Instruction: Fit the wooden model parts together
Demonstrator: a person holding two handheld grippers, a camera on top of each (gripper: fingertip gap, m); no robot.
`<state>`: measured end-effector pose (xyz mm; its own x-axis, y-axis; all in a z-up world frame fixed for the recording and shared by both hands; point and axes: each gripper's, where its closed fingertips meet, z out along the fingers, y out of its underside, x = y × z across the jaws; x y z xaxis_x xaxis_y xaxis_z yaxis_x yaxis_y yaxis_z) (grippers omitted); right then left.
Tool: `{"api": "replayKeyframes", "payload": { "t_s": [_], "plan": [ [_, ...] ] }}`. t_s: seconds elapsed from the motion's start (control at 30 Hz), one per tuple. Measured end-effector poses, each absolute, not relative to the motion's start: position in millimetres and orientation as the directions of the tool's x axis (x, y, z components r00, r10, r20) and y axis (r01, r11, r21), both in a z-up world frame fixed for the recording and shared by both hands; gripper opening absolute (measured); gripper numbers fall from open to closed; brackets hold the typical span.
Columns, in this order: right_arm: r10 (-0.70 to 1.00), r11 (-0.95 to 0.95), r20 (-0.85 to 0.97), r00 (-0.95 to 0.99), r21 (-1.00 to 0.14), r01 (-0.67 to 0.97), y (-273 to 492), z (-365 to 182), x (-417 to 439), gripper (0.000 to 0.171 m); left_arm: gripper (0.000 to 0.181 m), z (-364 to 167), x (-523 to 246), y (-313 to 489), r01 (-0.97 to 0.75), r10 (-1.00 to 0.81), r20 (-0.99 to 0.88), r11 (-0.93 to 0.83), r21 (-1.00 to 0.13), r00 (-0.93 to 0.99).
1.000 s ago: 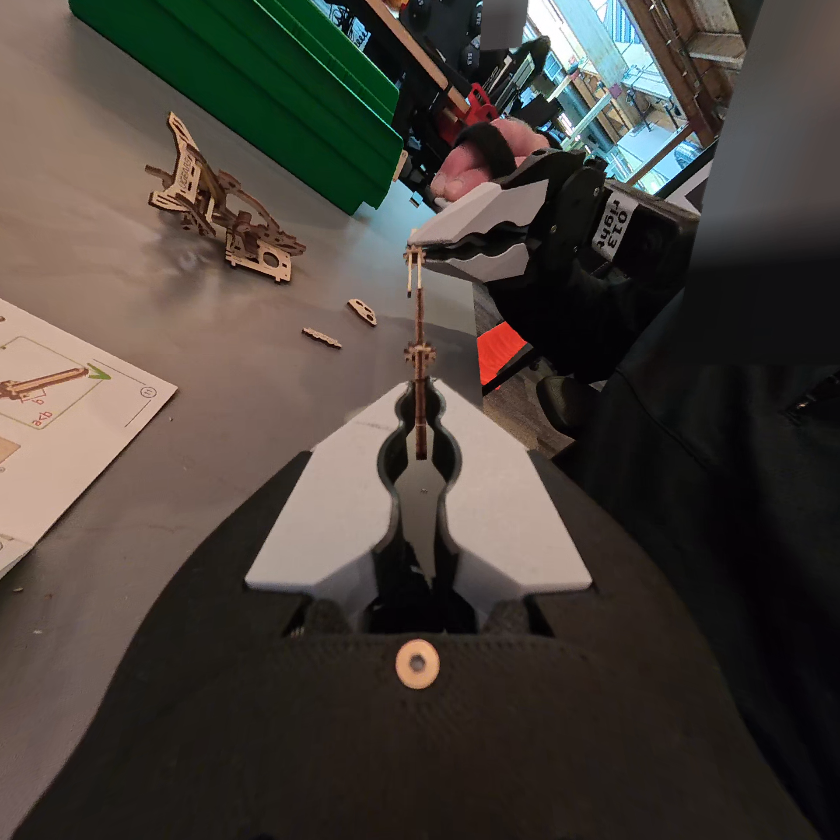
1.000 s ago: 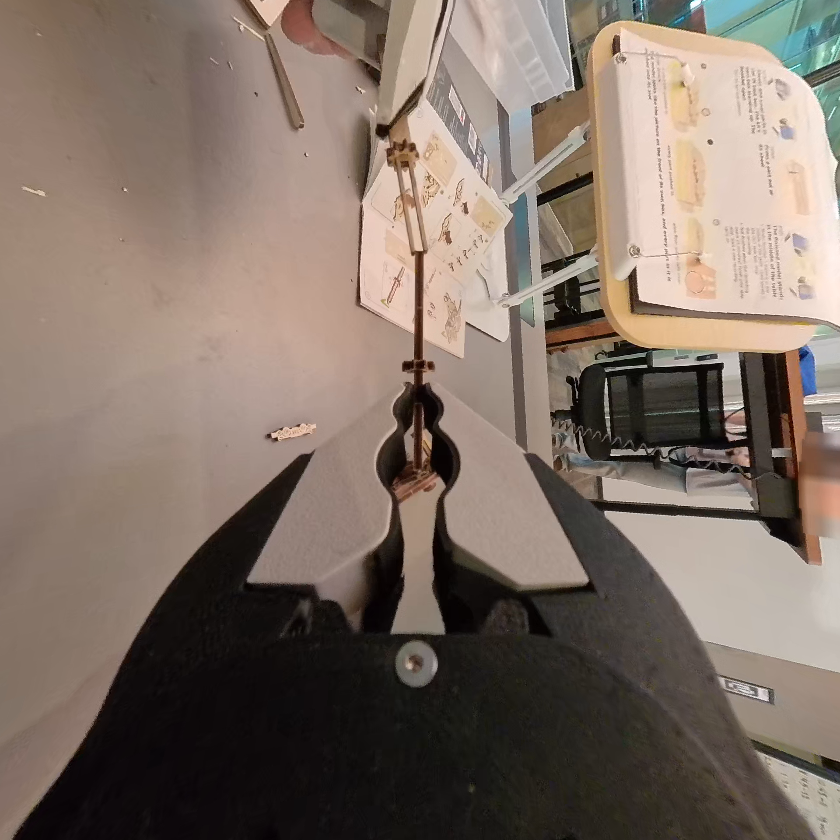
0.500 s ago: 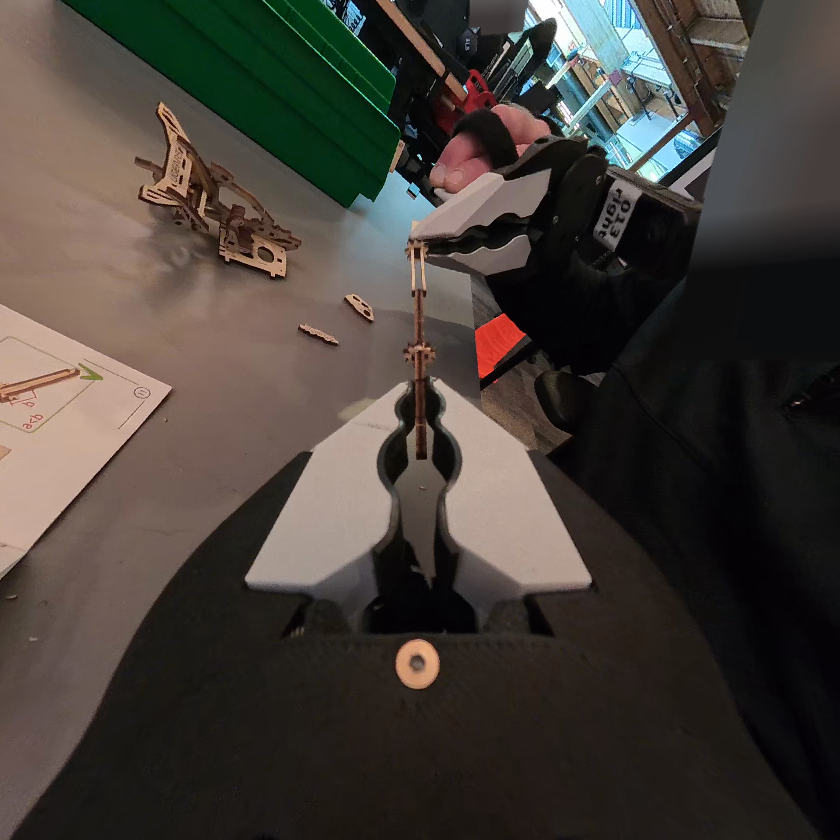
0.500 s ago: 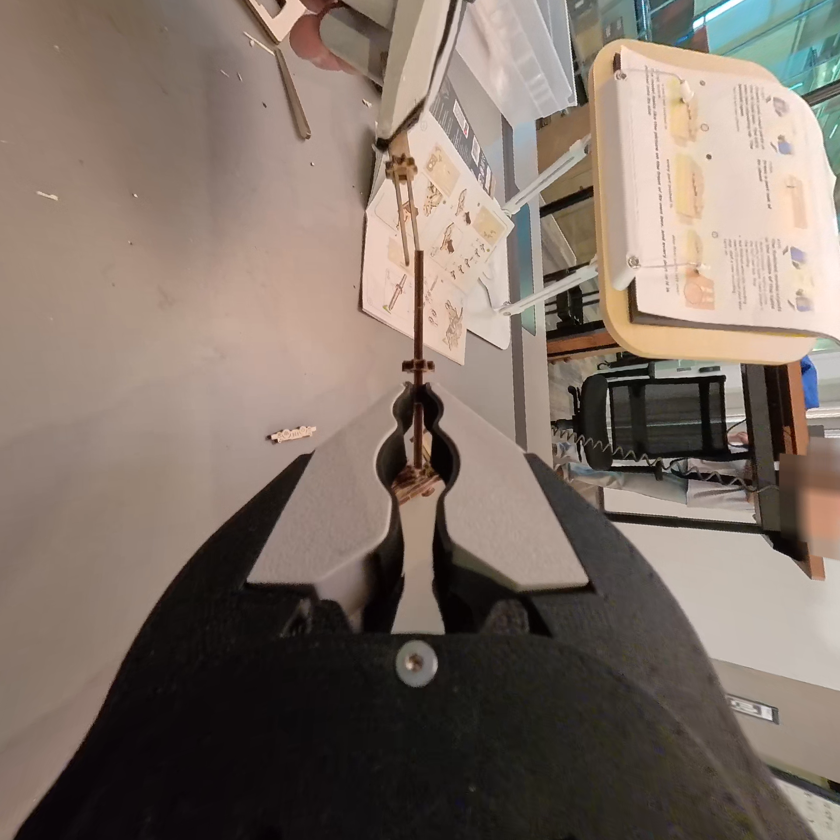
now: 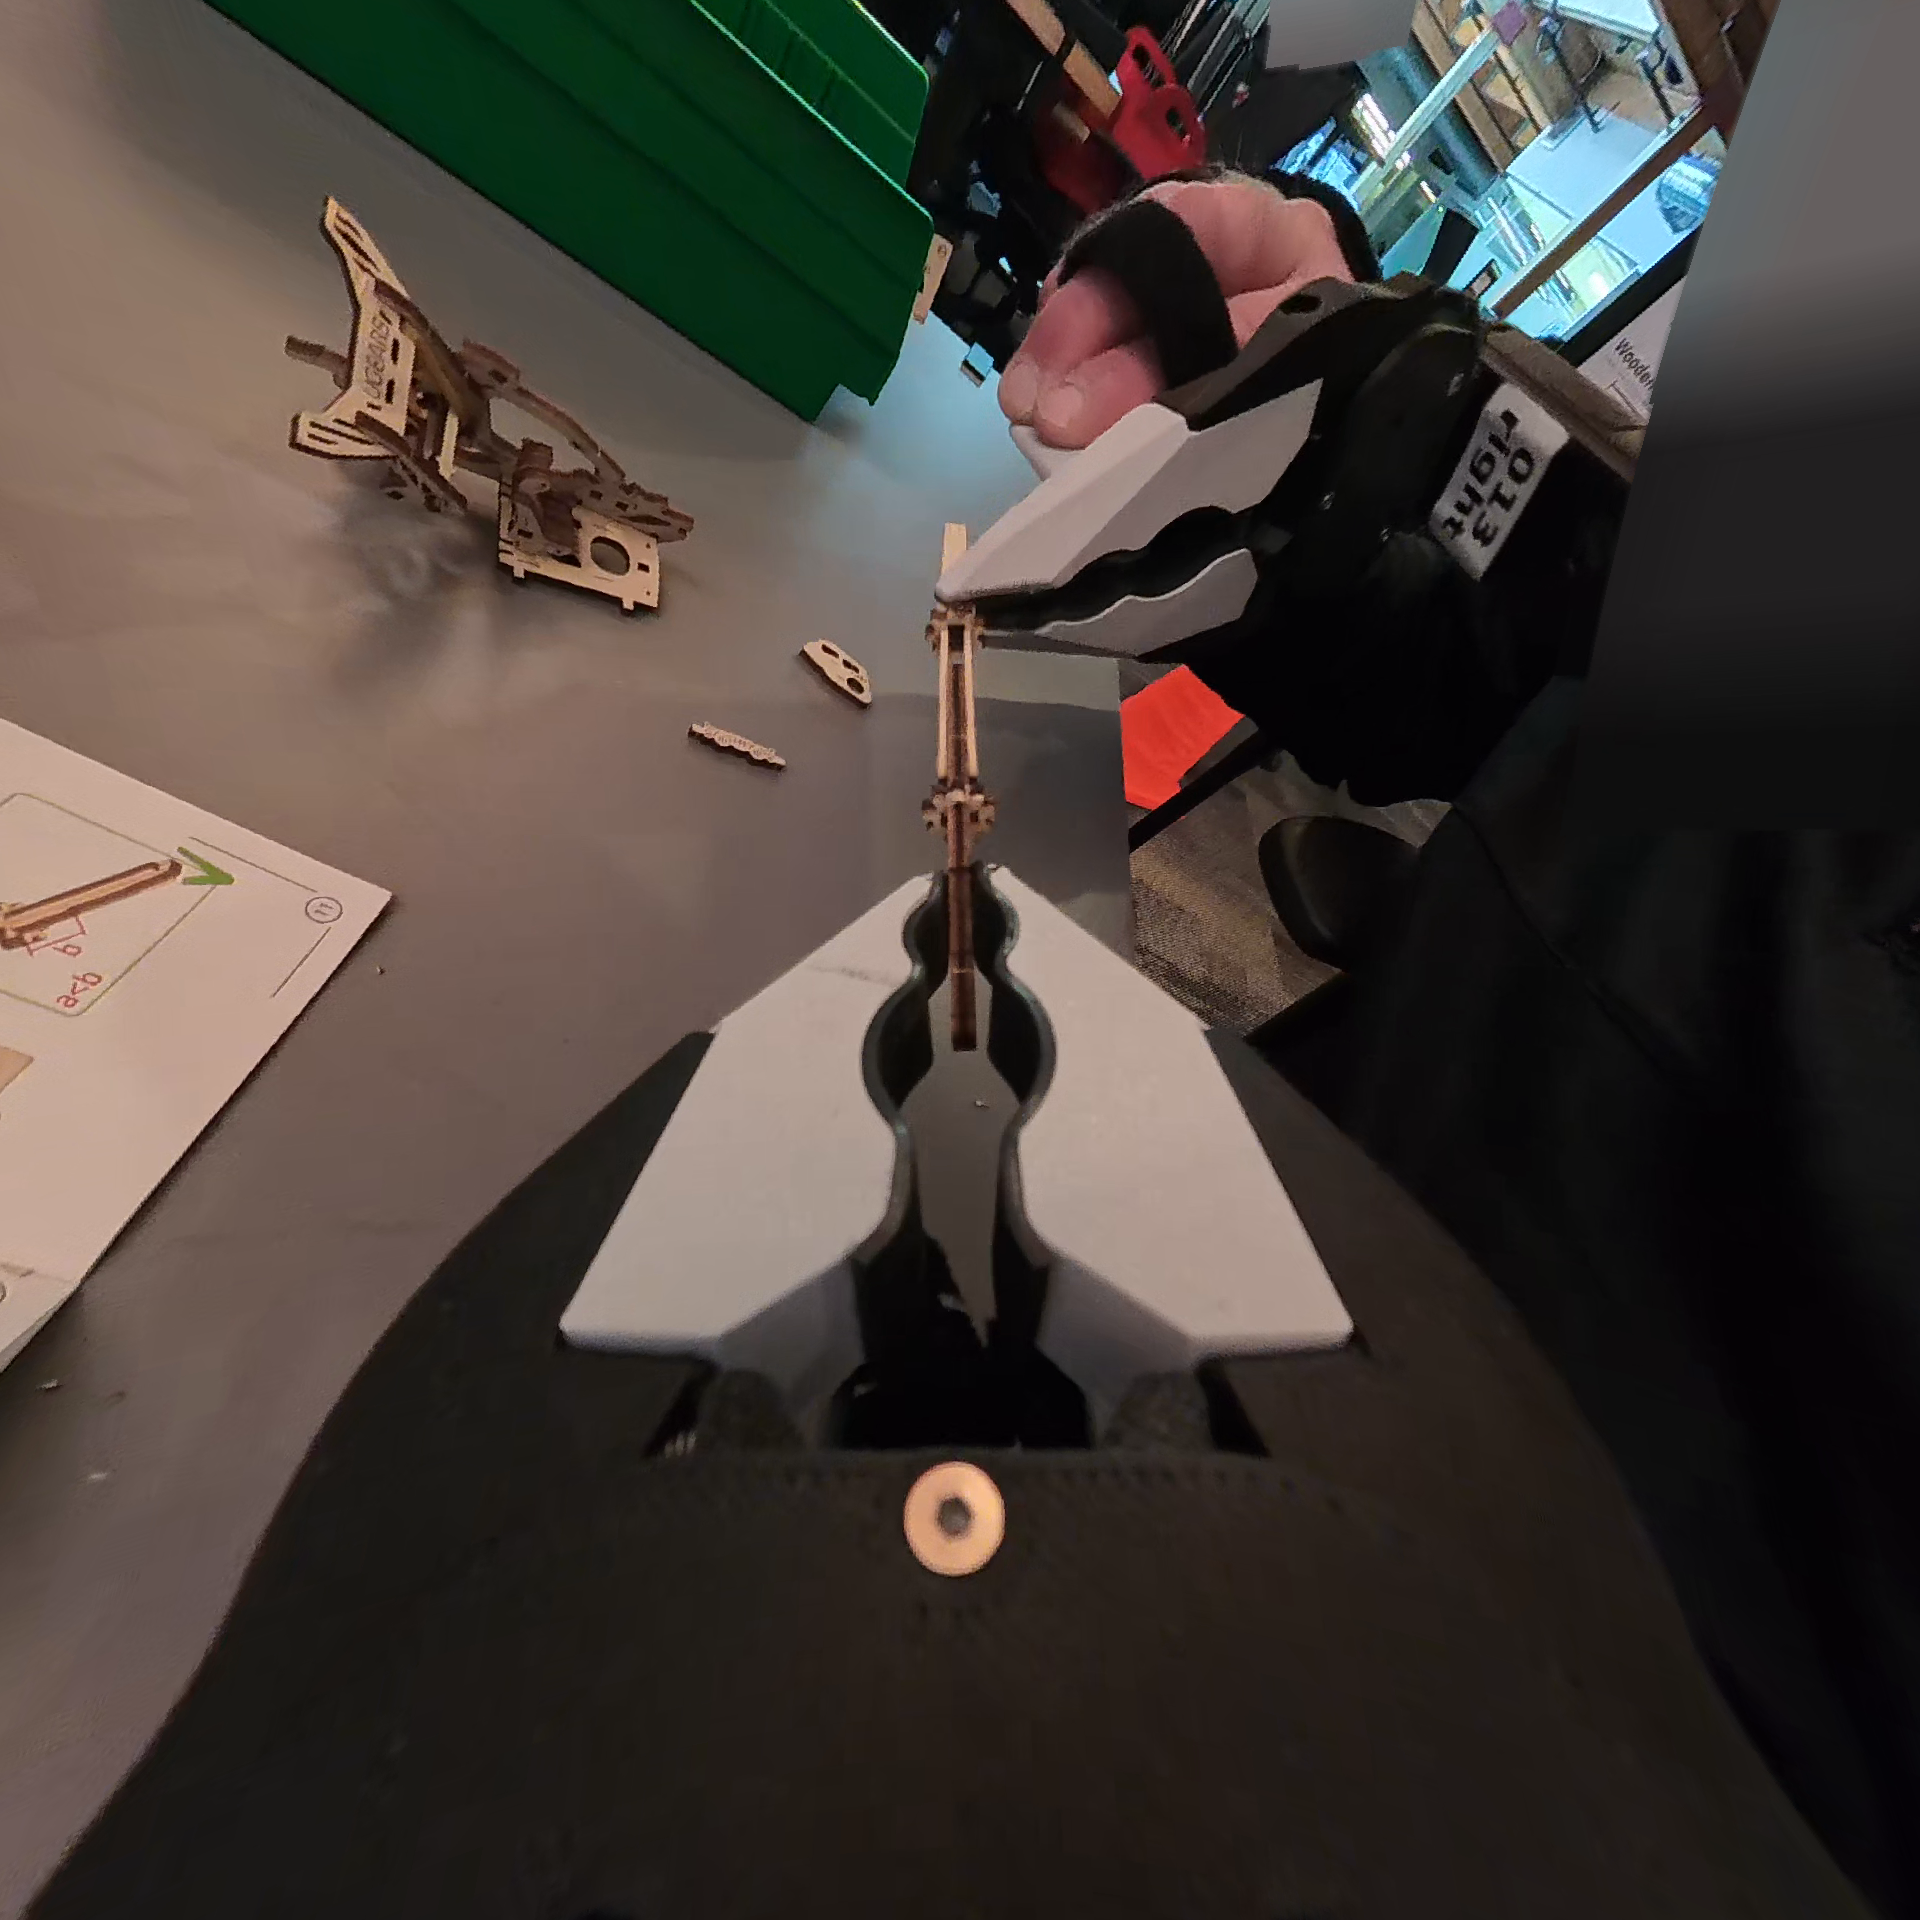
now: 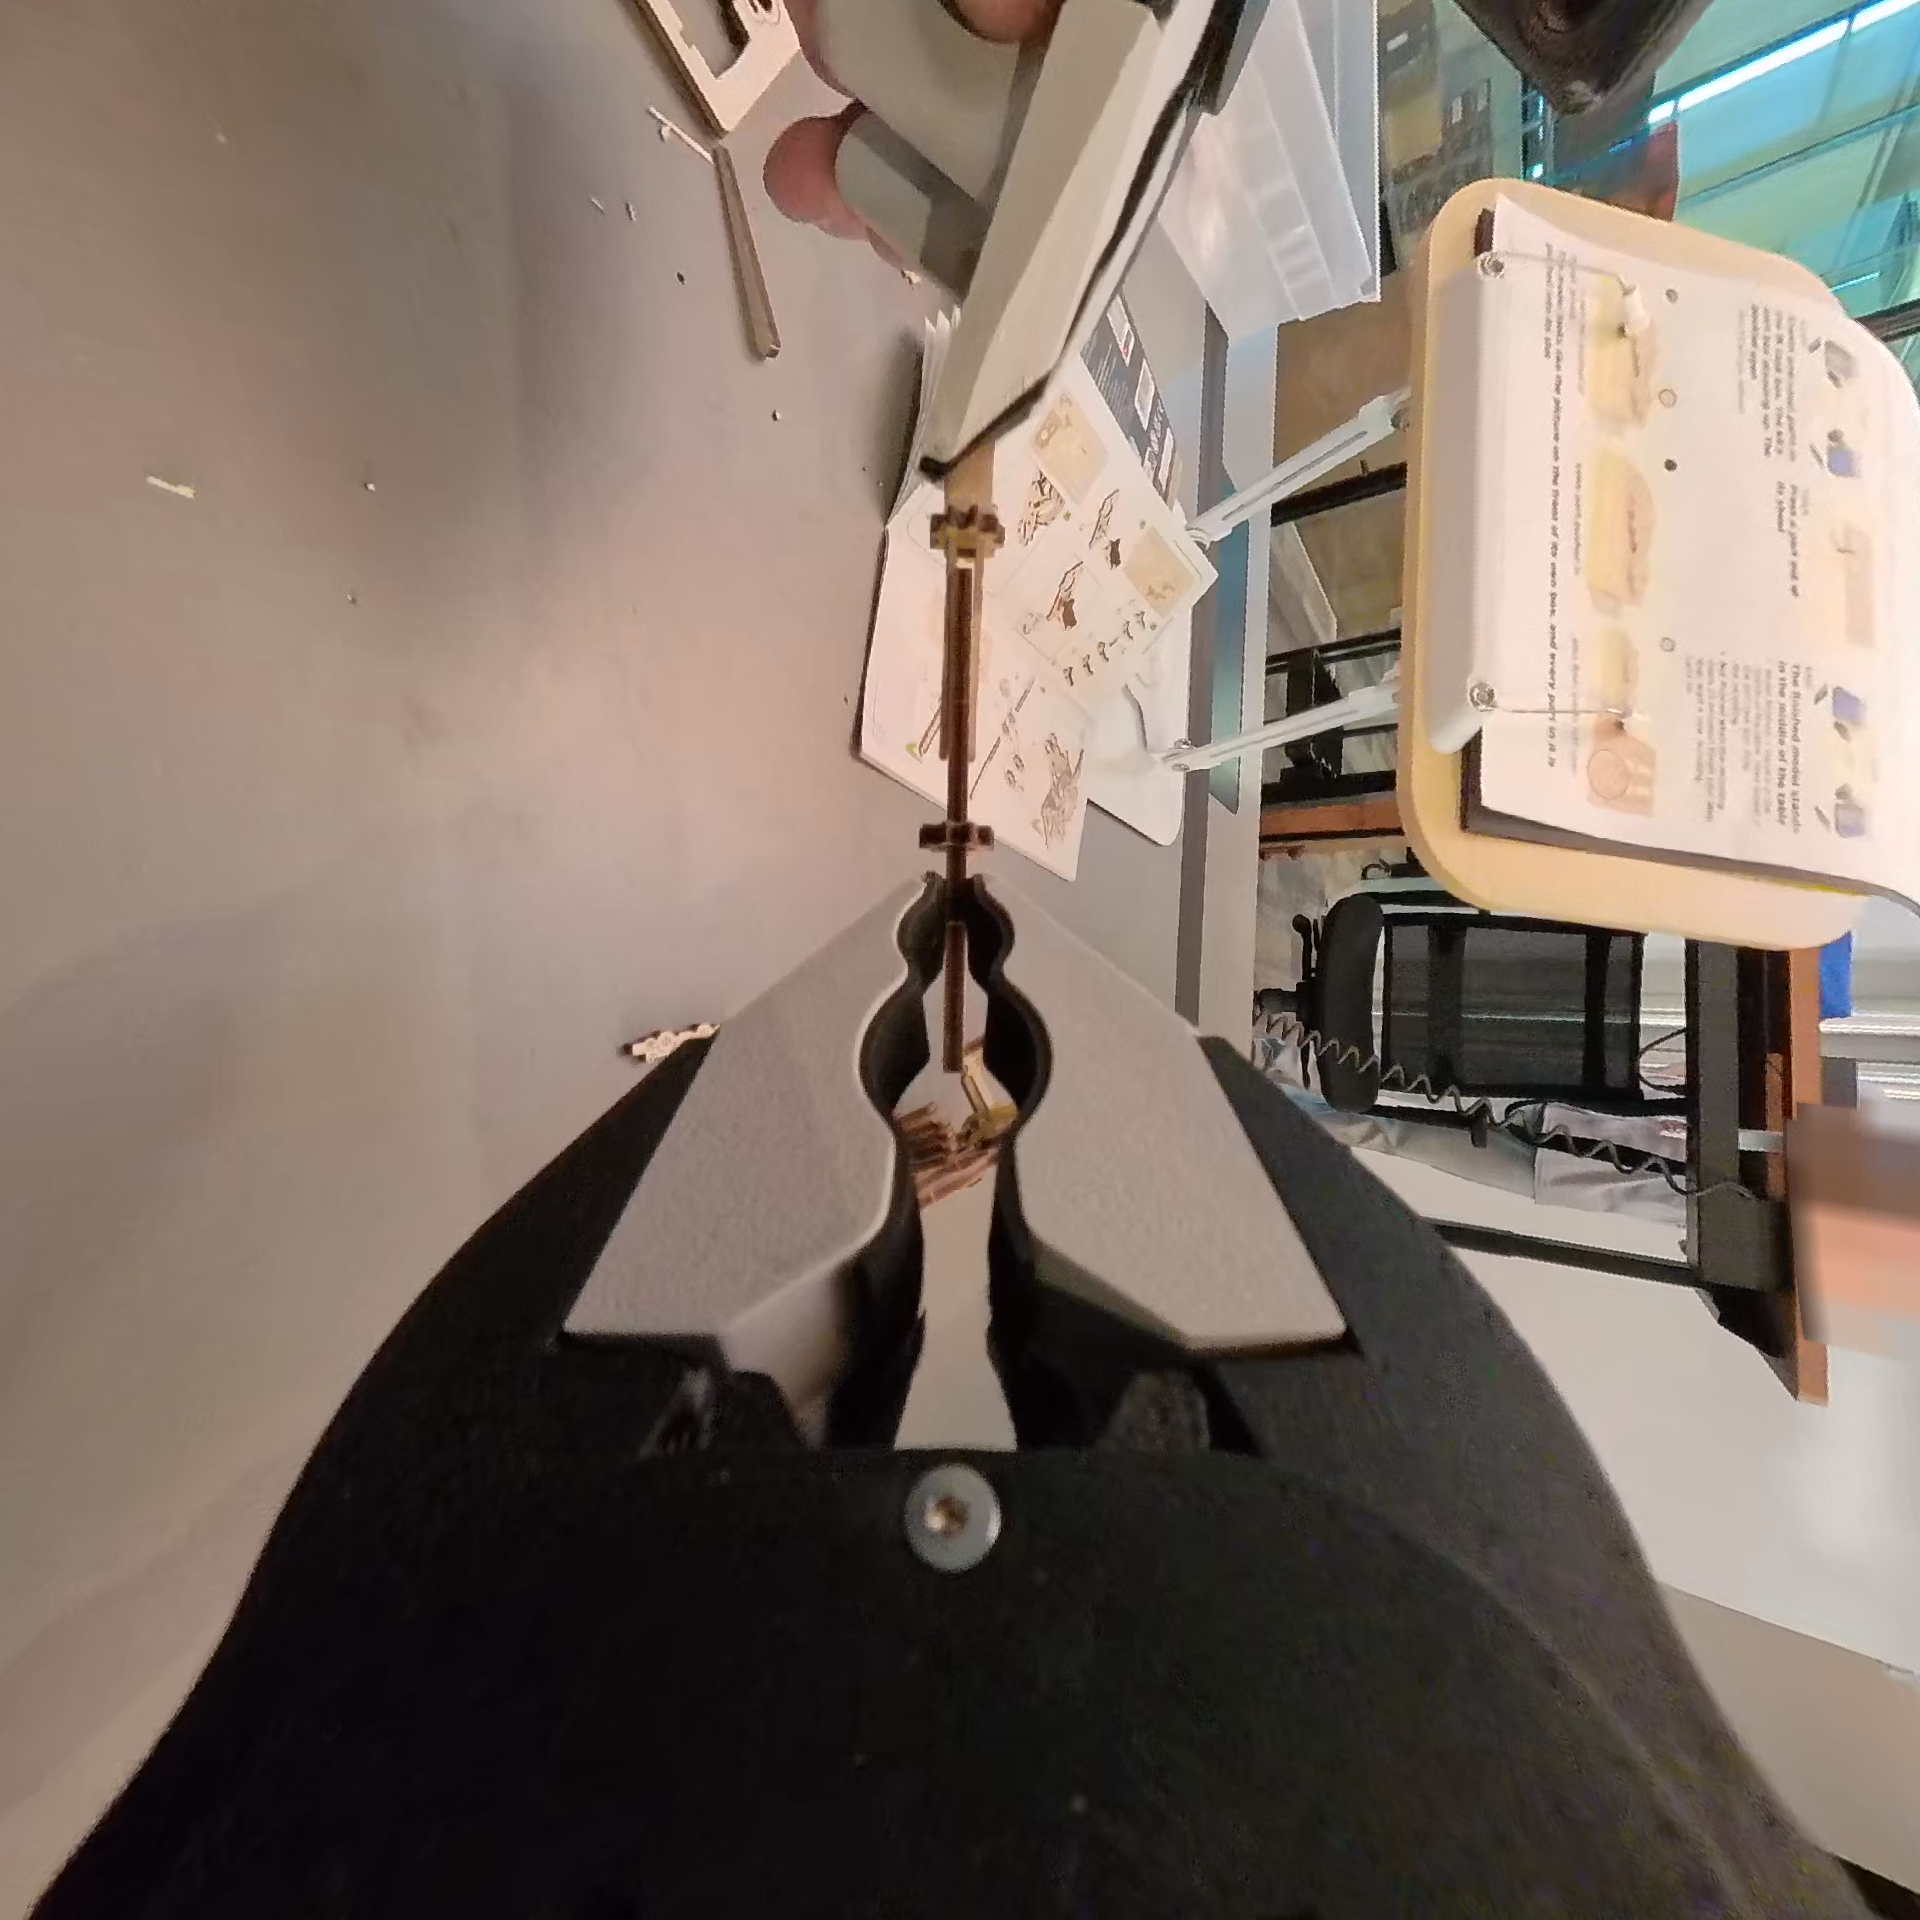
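A: What changed? The left gripper (image 5: 957, 883) stays clamped on the slotted wooden strut (image 5: 956, 717); at 12 o'clock the right gripper (image 5: 961, 613), also pinching it, has drawn closer.

B: So the strut is telescoping shorter above the grey table (image 5: 312, 644); seating likely continues.

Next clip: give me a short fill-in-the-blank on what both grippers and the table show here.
1. Both grippers grip one thin wooden strip, one at each ____.
2. The left gripper is ____ on it.
3. The crate behind the half-built model is ____.
4. Two small loose parts lie on the ____.

Missing: end; shut; green; table
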<state>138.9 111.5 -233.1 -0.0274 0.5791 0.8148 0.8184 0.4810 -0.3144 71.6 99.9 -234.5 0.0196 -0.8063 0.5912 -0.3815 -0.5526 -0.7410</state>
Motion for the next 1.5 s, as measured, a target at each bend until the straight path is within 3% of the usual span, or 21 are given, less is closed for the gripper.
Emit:
{"api": "replayKeyframes", "payload": {
  "t_s": [0.83,1.17,1.33,1.5],
  "plan": [
    [0.582,0.39,0.81,0.072,-0.356,0.849,116.5,-228.4,134.4,0.0,0.002,-227.4,74.4,103.7,-0.32,-0.84,0.541,-0.525,-0.789,0.043],
    [0.522,0.401,0.841,0.142,-0.389,0.829,123.1,-218.3,132.0,0.002,0.002,-220.9,72.7,104.8,-0.339,-0.962,0.246,-0.271,-0.901,0.115],
    [0.514,0.372,0.836,0.192,-0.419,0.829,127.9,-211.9,143.1,0.018,0.002,-214.3,74.0,104.8,-0.369,-0.99,0.069,-0.11,-0.923,0.122],
    [0.617,0.309,0.733,0.286,-0.56,0.769,124.6,-209.3,150.8,0.03,0.002,-210.3,77.6,106.2,-0.419,-0.984,-0.127,0.064,-0.906,0.125]
  ]
}}
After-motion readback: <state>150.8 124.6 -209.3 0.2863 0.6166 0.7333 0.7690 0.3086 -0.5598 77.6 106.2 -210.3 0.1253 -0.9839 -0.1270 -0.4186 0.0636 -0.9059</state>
